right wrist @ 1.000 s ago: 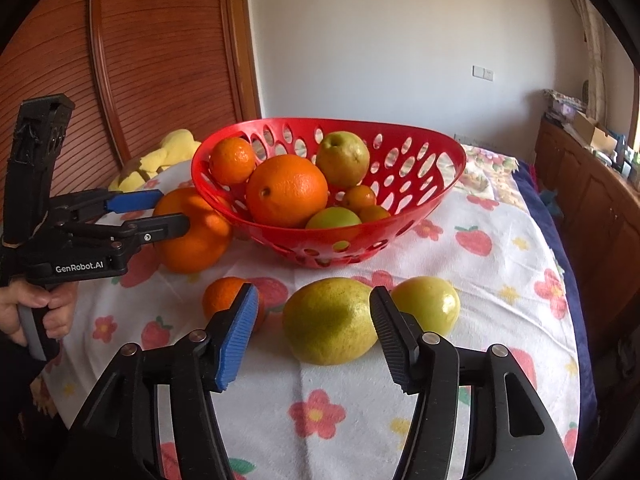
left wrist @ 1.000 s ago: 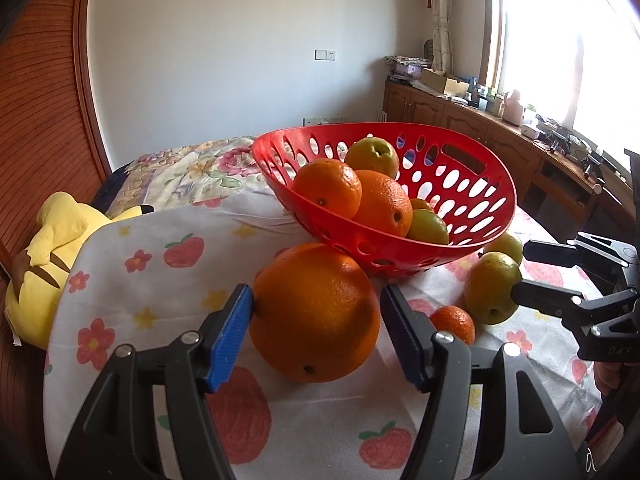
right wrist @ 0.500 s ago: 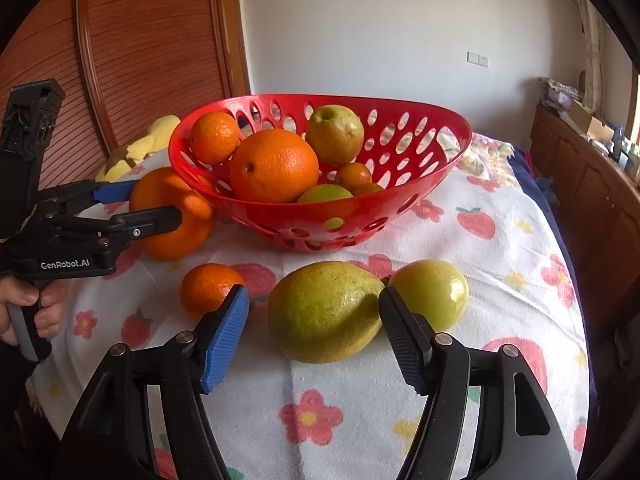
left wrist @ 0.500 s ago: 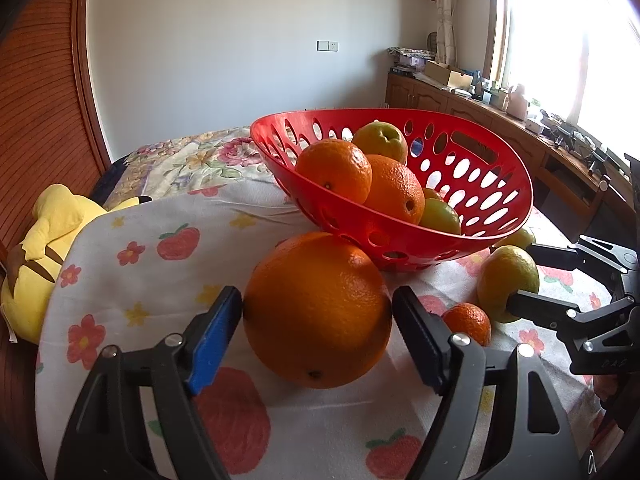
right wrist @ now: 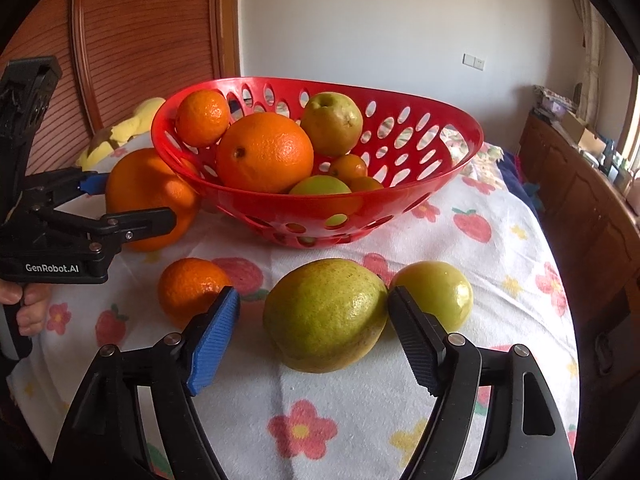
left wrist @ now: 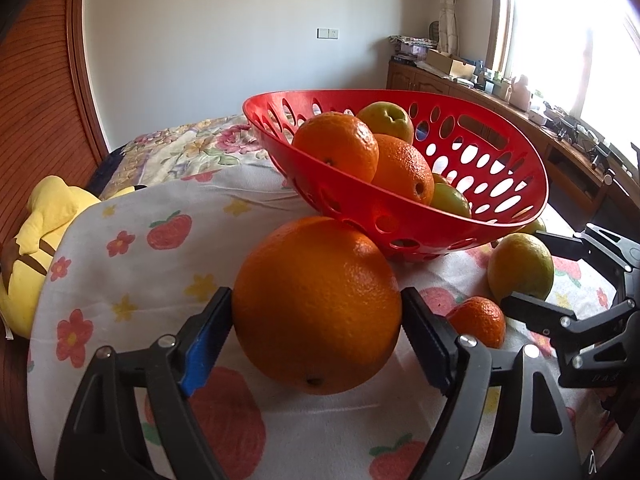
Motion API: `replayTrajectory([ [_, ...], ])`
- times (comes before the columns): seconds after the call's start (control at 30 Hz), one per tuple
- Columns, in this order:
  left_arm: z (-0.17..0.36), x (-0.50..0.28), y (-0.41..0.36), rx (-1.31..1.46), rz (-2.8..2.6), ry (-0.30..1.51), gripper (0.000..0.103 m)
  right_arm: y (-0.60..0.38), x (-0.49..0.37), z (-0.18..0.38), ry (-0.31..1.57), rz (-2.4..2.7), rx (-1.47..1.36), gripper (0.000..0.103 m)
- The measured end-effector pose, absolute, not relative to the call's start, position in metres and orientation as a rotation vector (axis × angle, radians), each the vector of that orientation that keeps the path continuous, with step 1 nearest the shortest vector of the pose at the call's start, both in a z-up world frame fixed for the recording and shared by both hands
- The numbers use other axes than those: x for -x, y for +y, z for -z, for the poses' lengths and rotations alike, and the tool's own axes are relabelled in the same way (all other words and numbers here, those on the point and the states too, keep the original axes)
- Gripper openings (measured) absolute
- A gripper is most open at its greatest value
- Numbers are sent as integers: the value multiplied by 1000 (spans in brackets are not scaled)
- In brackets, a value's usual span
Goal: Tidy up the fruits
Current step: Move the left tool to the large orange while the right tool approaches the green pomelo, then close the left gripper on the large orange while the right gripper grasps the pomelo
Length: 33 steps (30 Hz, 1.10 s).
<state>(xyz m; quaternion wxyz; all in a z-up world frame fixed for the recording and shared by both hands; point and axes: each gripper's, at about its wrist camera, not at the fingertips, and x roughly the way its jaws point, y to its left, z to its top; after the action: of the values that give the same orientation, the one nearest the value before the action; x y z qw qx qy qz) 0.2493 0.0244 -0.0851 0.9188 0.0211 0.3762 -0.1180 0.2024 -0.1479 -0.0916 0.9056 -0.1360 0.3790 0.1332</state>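
Note:
A red perforated basket [left wrist: 516, 216] [right wrist: 460, 136] holds several oranges and green fruits. A big orange [left wrist: 316, 304] [right wrist: 148, 196] rests on the cloth between the open fingers of my left gripper [left wrist: 316, 340] [right wrist: 128, 204]; both pads stand close to its sides. A large green-yellow pear [right wrist: 326, 314] [left wrist: 520, 266] lies between the open fingers of my right gripper [right wrist: 314, 336] [left wrist: 536, 268], with a gap on the blue-pad side. A small mandarin [right wrist: 190, 290] [left wrist: 478, 320] and a green apple [right wrist: 434, 298] lie beside the pear.
The fruit lies on a white cloth with strawberry and flower prints [right wrist: 500, 240]. A yellow plush toy [left wrist: 40, 232] sits at the left edge by a wooden slatted wall. A wooden sideboard [right wrist: 580, 184] runs along the right under a window.
Both grippers have moved forward around their fruit: the left around the big orange, the right around the pear. Both fruits still rest on the cloth.

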Motion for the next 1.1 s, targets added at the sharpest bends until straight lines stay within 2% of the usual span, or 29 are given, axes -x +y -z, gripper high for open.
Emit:
replayTrajectory([
  [0.17, 85, -246, 23, -62, 248, 770, 80, -146, -201, 94, 775, -264, 313, 77],
  [0.23, 84, -244, 24, -53, 247, 772, 80, -146, -199, 94, 766, -248, 329, 67],
  [0.27, 83, -242, 26, -43, 246, 775, 80, -148, -198, 93, 761, -247, 331, 66],
  [0.8, 83, -181, 25, -53, 261, 777, 80, -153, -174, 89, 774, -346, 267, 65],
  [1.1, 86, -175, 28, -23, 245, 743, 81, -160, -155, 90, 772, -360, 214, 65],
])
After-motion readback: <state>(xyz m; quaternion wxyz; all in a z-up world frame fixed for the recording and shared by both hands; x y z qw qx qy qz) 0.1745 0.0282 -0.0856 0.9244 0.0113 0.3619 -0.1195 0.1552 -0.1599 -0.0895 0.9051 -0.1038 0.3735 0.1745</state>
